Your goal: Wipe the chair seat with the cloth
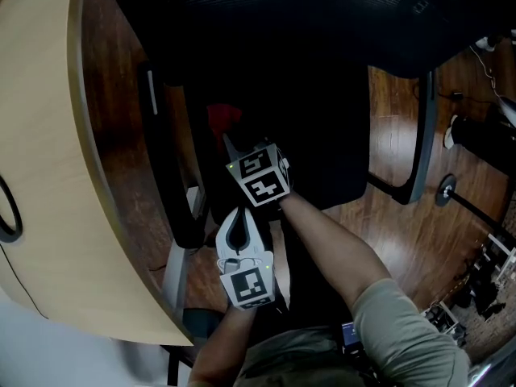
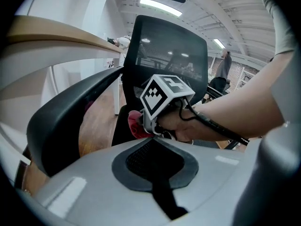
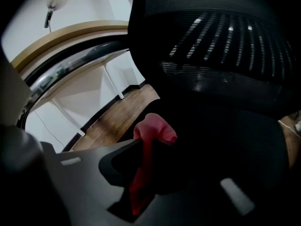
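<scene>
The black chair seat (image 1: 326, 127) fills the middle of the head view, very dark. A red cloth (image 1: 223, 118) lies bunched at the seat's left side. My right gripper (image 1: 231, 145) is shut on the cloth (image 3: 153, 128), which runs down between its jaws and bulges past the tips (image 3: 148, 147). In the left gripper view the same cloth (image 2: 135, 125) shows under the right gripper's marker cube (image 2: 164, 95). My left gripper (image 1: 239, 220) hovers just behind the right hand, near the seat's front edge. Its jaws (image 2: 153, 145) look shut with nothing between them.
A light wooden desk (image 1: 48, 135) curves along the left. The chair's left armrest (image 1: 165, 160) stands between desk and seat, the right armrest (image 1: 423, 135) on the other side. The mesh backrest (image 1: 306, 14) rises beyond the seat. Cables and stands clutter the wooden floor at right (image 1: 476, 160).
</scene>
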{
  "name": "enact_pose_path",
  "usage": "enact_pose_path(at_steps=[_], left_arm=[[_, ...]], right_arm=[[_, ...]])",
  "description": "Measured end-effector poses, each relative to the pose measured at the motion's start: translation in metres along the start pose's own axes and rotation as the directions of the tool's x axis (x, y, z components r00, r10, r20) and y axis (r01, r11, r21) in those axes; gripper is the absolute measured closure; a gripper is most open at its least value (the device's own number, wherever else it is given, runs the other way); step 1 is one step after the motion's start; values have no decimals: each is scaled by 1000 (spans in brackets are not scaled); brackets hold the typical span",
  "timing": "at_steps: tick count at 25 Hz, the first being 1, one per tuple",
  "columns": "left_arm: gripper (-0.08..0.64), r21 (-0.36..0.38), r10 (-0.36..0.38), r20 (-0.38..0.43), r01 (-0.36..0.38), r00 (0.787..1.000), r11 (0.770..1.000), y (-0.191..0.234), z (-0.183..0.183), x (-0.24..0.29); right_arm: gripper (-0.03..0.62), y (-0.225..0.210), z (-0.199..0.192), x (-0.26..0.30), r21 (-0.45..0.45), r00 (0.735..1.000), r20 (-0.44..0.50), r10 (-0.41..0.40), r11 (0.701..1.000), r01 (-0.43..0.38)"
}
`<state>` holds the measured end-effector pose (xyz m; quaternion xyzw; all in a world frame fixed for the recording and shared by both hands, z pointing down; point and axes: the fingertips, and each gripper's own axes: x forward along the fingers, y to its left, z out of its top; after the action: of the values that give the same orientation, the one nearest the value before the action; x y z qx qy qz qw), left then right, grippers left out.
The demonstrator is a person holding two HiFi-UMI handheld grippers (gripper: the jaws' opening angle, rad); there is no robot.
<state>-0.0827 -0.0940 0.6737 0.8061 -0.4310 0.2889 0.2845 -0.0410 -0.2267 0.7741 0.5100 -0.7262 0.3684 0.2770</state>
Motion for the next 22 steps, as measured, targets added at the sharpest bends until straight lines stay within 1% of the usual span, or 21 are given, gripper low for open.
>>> enact_pose_path(at_steps=[5, 12, 17, 22], left_arm=[[555, 39, -21, 14, 21, 1000, 999, -29, 12, 16], [555, 94, -96, 53, 91, 994, 991, -102, 33, 48], [555, 143, -154, 33, 148, 988, 979, -154, 38, 59], [555, 174, -189, 14, 184, 982, 967, -189, 33, 69]], right_arm=[[528, -62, -15, -31, 73, 995, 14, -99, 993, 97], [527, -166, -39, -91, 175, 971, 26, -237, 958, 229], [528, -231, -68, -132, 249, 938, 4, -346, 909, 334], [528, -283, -98, -168, 337, 898, -38, -439, 840, 425]])
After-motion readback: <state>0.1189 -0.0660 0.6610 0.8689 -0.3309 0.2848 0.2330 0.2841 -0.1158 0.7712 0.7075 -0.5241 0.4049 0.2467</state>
